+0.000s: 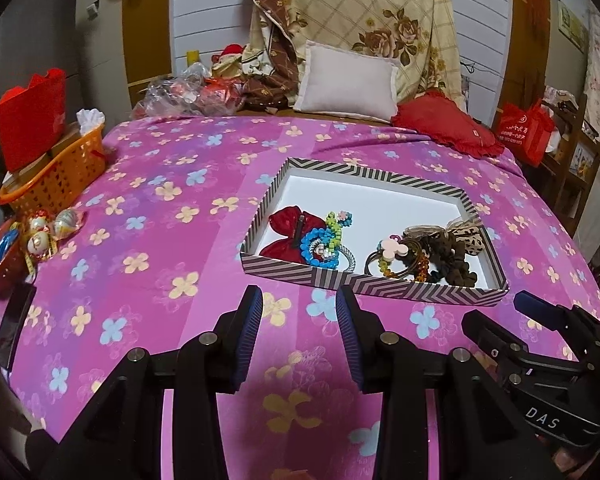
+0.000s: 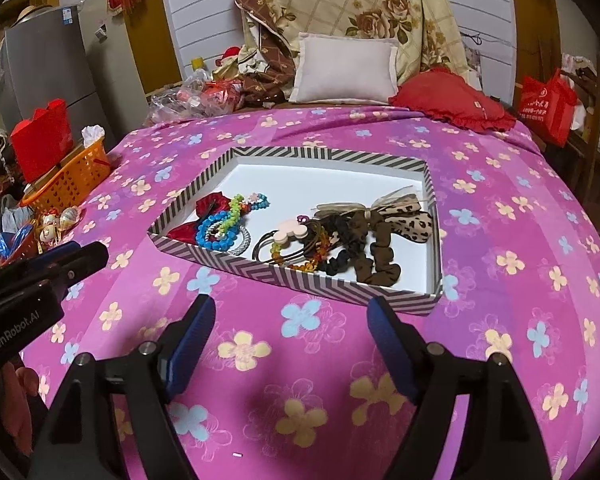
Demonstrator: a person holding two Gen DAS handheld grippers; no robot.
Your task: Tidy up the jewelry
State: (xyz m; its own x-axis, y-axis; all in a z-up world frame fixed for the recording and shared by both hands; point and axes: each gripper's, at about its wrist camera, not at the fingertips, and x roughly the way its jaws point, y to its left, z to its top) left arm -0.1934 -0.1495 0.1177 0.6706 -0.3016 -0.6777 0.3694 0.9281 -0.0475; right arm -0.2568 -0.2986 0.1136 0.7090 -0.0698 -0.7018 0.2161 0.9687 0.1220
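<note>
A shallow box with a striped rim (image 1: pixel 384 284) (image 2: pixel 300 276) lies on the pink flowered bedspread. Inside at the left lie a red bow (image 1: pixel 288 232) (image 2: pixel 214 204), blue and green bead bracelets (image 1: pixel 320 240) (image 2: pixel 224 226) and a silver band. At the right lie brown hair ties, a pink clip (image 1: pixel 394 246) (image 2: pixel 290 228), amber beads, scrunchies (image 2: pixel 374 256) and a leopard bow (image 1: pixel 470 242) (image 2: pixel 410 220). My left gripper (image 1: pixel 299 308) is open and empty, just before the box's near rim. My right gripper (image 2: pixel 292 316) is open and empty, also before the near rim.
An orange basket (image 1: pixel 60 176) (image 2: pixel 70 178) with a red bag stands at the bed's left edge, with wrapped eggs (image 1: pixel 44 232) beside it. A white pillow (image 1: pixel 348 84) (image 2: pixel 344 70), a red cushion (image 1: pixel 446 122) and folded quilts lie at the head. A red bag (image 2: pixel 548 106) hangs at the right.
</note>
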